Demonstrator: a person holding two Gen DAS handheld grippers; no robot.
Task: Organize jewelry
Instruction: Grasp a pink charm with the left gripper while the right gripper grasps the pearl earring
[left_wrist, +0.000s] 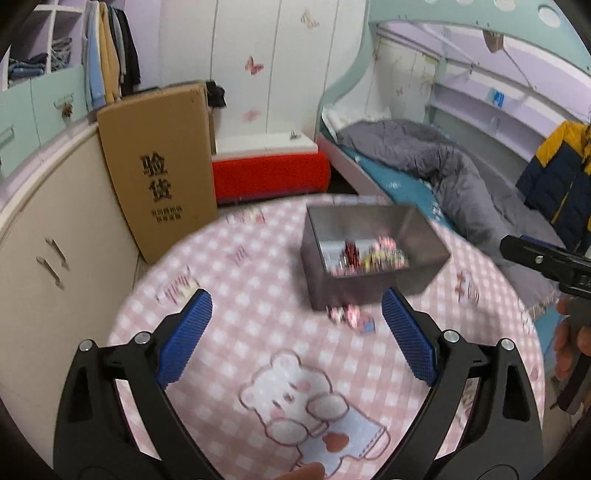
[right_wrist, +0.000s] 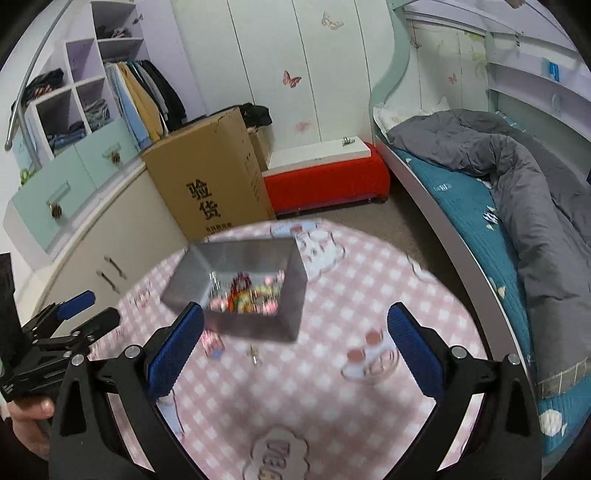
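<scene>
A grey metal box (left_wrist: 424, 266) (right_wrist: 291, 295) stands on the round table with a pink checked cloth (left_wrist: 258, 295) (right_wrist: 332, 369). Several small colourful jewelry pieces (left_wrist: 369, 254) (right_wrist: 247, 295) lie inside it. A few pink pieces (left_wrist: 349, 315) (right_wrist: 213, 341) and a small metal piece (right_wrist: 254, 355) lie on the cloth just in front of the box. My left gripper (left_wrist: 297, 332) is open and empty, short of the loose pieces. My right gripper (right_wrist: 295, 347) is open and empty, above the cloth near the box. Both views are blurred.
A tall cardboard box (left_wrist: 162, 166) (right_wrist: 210, 177) stands beyond the table on the left beside a cabinet (left_wrist: 55, 236). A red bench (left_wrist: 269, 170) is behind. A bed with a grey quilt (left_wrist: 443, 166) (right_wrist: 517, 177) runs along the right.
</scene>
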